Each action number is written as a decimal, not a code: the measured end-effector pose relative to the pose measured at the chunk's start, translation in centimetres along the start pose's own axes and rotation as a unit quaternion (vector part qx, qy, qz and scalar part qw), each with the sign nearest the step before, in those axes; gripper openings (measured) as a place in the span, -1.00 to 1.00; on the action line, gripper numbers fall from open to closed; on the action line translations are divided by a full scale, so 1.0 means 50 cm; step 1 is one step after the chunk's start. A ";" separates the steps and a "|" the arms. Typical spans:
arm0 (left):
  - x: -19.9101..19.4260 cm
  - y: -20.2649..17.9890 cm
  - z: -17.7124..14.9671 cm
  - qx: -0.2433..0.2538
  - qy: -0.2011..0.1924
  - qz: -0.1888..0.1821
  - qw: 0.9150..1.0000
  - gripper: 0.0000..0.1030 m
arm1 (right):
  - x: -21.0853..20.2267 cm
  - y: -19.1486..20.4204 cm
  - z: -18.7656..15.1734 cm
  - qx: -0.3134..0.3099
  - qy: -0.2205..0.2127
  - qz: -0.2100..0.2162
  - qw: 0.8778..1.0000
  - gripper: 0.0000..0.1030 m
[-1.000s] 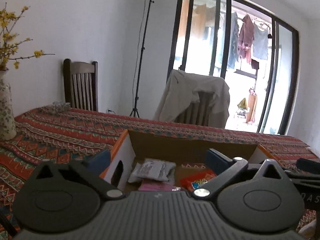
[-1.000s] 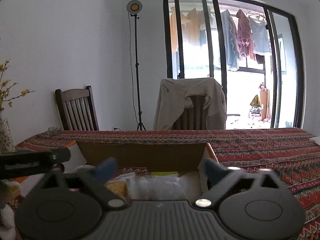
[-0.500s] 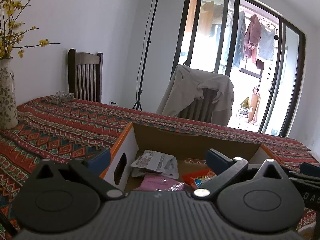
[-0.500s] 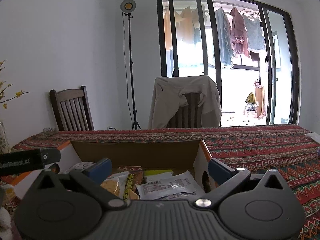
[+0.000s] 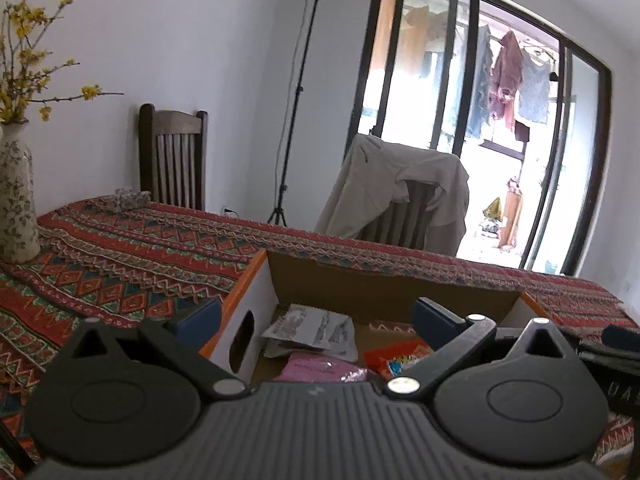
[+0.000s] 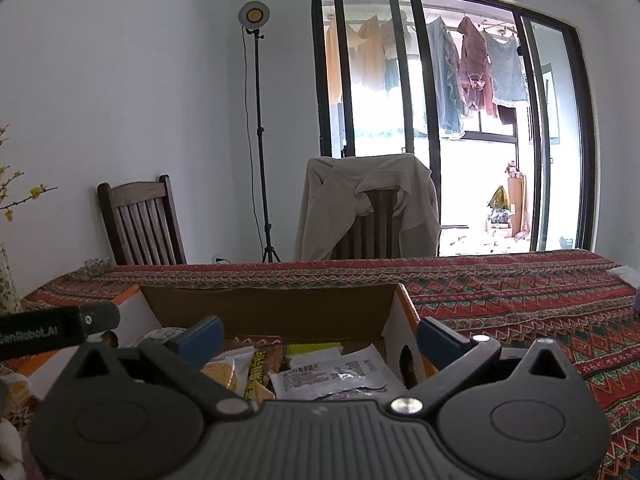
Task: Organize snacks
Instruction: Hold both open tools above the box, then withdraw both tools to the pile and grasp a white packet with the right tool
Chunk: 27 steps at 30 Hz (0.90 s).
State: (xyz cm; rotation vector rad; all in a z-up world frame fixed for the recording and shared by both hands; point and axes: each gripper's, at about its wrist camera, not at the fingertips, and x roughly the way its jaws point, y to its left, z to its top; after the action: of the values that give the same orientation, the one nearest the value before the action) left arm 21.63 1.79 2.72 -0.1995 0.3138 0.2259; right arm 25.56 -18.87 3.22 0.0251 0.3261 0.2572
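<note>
An open cardboard box (image 5: 384, 280) with white sides and orange edges sits on the patterned tablecloth; it also shows in the right wrist view (image 6: 272, 308). Inside lie several snack packets: a white printed packet (image 5: 312, 326), a pink packet (image 5: 320, 370), a red packet (image 5: 394, 356), a clear printed packet (image 6: 336, 376) and a yellow-black bar (image 6: 256, 372). My left gripper (image 5: 316, 316) is open and empty above the box's left wall. My right gripper (image 6: 318, 330) is open and empty above the box's right part. The left gripper's body (image 6: 60, 328) shows at the right wrist view's left edge.
A flowered vase (image 5: 16, 200) with yellow branches stands at the table's left. Two wooden chairs (image 6: 140, 220) stand behind the table, one draped with a beige jacket (image 6: 368, 204). A lamp stand (image 6: 258, 120) and glass doors are beyond.
Both grippers have risen and drawn back a little, so more of the box's contents shows. Both stay open and empty.
</note>
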 end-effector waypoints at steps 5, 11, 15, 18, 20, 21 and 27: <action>-0.042 -0.003 0.027 -0.010 -0.023 -0.006 1.000 1.00 | -0.001 0.004 0.001 -0.007 -0.004 0.001 1.000 1.00; -0.090 0.003 0.041 -0.009 -0.025 -0.017 0.999 1.00 | 0.000 0.001 0.008 -0.007 -0.003 -0.001 1.000 1.00; -0.115 0.022 0.042 -0.003 -0.021 -0.019 1.000 1.00 | -0.023 0.008 0.023 -0.013 -0.015 -0.005 1.000 1.00; -0.134 0.039 0.039 0.006 -0.017 -0.018 1.000 1.00 | -0.049 0.013 0.041 -0.016 -0.026 -0.004 1.000 1.00; -0.147 0.053 0.035 0.010 -0.015 -0.018 1.000 1.00 | -0.069 0.016 0.048 -0.021 -0.031 -0.003 0.999 1.00; -0.152 0.059 0.032 0.012 -0.014 -0.018 1.000 1.00 | -0.075 0.017 0.052 -0.024 -0.030 -0.003 0.999 1.00; -0.179 0.096 0.003 0.019 0.003 -0.013 1.000 1.00 | -0.112 0.023 0.049 -0.036 0.003 0.016 0.999 1.00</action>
State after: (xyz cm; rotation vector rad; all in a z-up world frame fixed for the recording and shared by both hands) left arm 12.19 4.75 5.02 -0.1671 0.3205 0.1942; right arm 20.93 -19.14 7.38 -0.0414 0.3227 0.2998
